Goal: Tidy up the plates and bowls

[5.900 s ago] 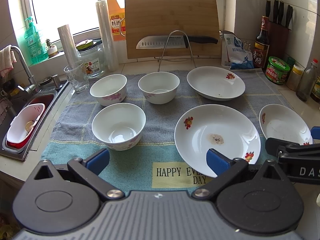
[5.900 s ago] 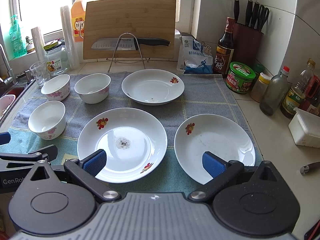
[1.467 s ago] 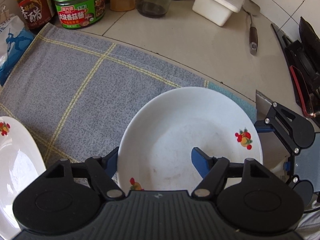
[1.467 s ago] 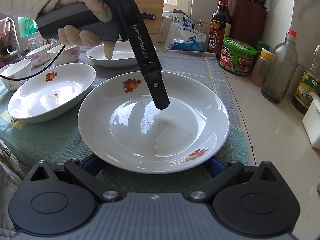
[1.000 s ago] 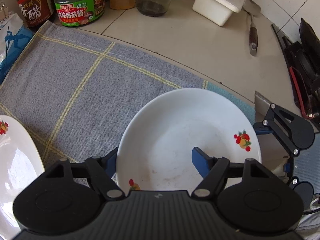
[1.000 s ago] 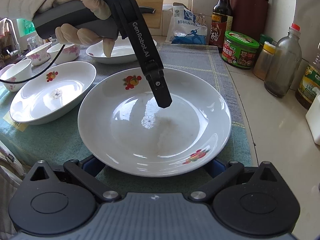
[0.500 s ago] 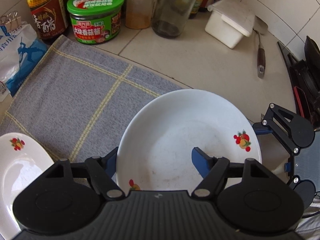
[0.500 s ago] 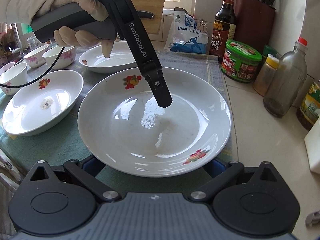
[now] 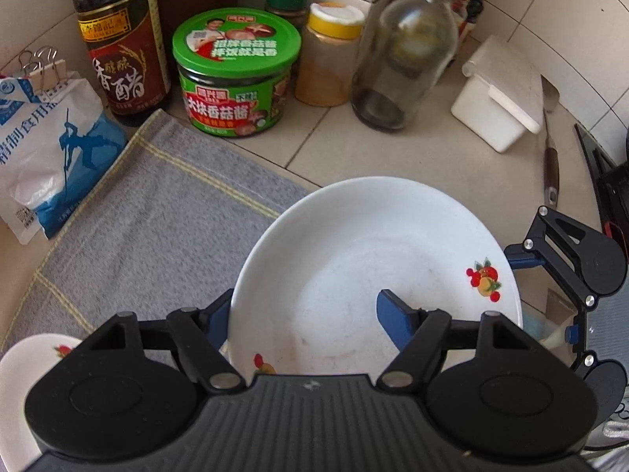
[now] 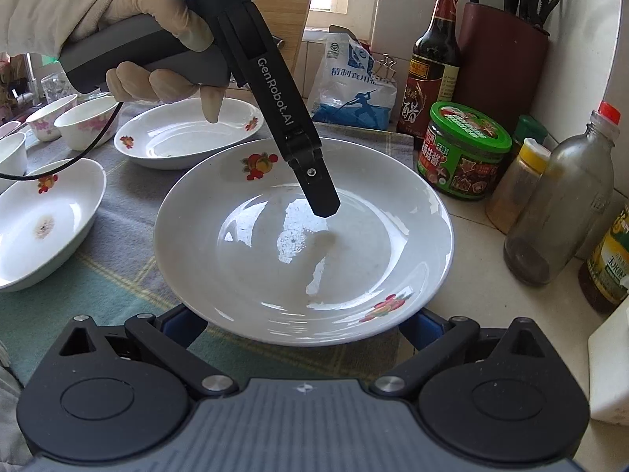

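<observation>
White china fills the middle of both views: a shallow plate [image 9: 377, 275] with small fruit motifs on its rim, raised clear of the grey checked cloth [image 9: 157, 212]. Its far edge hangs over the cloth's border and the tiled counter [image 9: 314, 145]. The left gripper [image 9: 302, 314] is clamped on the plate's left rim, one blue finger under the outside edge at the lower left of its frame, the other lying inside the dish near the centre. In the right wrist view that inner finger comes down from the upper left, held by a gloved hand [image 10: 157, 35], its tip resting in the plate's well. The right gripper [image 10: 298, 328] sits at the plate's near edge, its blue pads just showing under the rim on either side; the fingers stand wide, and I cannot tell whether they press on the plate or only lie beneath it.

Two more plates [image 10: 188, 137] rest on the cloth at the left of the right wrist view, with small bowls [image 10: 84, 122] beyond them. Along the wall stand a green-lidded jar [image 9: 236, 70], a dark vinegar bottle [image 9: 118, 39], a glass bottle [image 9: 405, 47] and a blue-and-white bag [image 9: 47, 149].
</observation>
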`<state>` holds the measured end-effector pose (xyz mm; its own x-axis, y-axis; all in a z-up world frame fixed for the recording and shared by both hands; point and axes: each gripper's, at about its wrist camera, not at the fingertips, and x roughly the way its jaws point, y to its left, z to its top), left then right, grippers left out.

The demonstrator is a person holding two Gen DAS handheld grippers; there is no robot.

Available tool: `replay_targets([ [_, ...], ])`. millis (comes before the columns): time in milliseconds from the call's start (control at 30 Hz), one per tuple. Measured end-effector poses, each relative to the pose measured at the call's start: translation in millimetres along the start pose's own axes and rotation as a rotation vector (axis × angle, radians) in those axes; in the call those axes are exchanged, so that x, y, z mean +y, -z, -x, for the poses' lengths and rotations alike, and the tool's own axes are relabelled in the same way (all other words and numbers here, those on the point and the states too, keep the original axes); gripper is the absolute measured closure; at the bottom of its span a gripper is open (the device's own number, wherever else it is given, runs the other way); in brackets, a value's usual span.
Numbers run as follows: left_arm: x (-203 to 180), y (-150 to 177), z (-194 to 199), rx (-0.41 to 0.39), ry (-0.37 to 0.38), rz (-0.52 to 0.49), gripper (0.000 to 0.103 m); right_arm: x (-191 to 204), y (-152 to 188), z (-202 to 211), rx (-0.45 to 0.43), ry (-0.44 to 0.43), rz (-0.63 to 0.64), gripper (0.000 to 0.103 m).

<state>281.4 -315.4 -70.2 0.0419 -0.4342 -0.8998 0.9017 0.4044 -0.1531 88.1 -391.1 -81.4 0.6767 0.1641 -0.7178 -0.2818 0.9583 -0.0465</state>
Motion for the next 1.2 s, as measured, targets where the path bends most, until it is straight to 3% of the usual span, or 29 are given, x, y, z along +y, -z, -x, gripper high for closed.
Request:
replay_targets([
  [833, 12, -12, -26, -0.043, -0.006, 0.022, 0.029, -13, 3, -20, 0.023, 0.031, -0.07, 0.0],
  [1033, 3, -6, -12, -0.1, -0.049, -0.008, 0.027, -11, 5, -14, 0.012, 0.035, -0.107, 0.0],
  [1200, 2, 8, 12, -0.169, -0.081, 0.024, 0.026, -3, 13, -1, 0.012, 0.059, -0.145, 0.0],
])
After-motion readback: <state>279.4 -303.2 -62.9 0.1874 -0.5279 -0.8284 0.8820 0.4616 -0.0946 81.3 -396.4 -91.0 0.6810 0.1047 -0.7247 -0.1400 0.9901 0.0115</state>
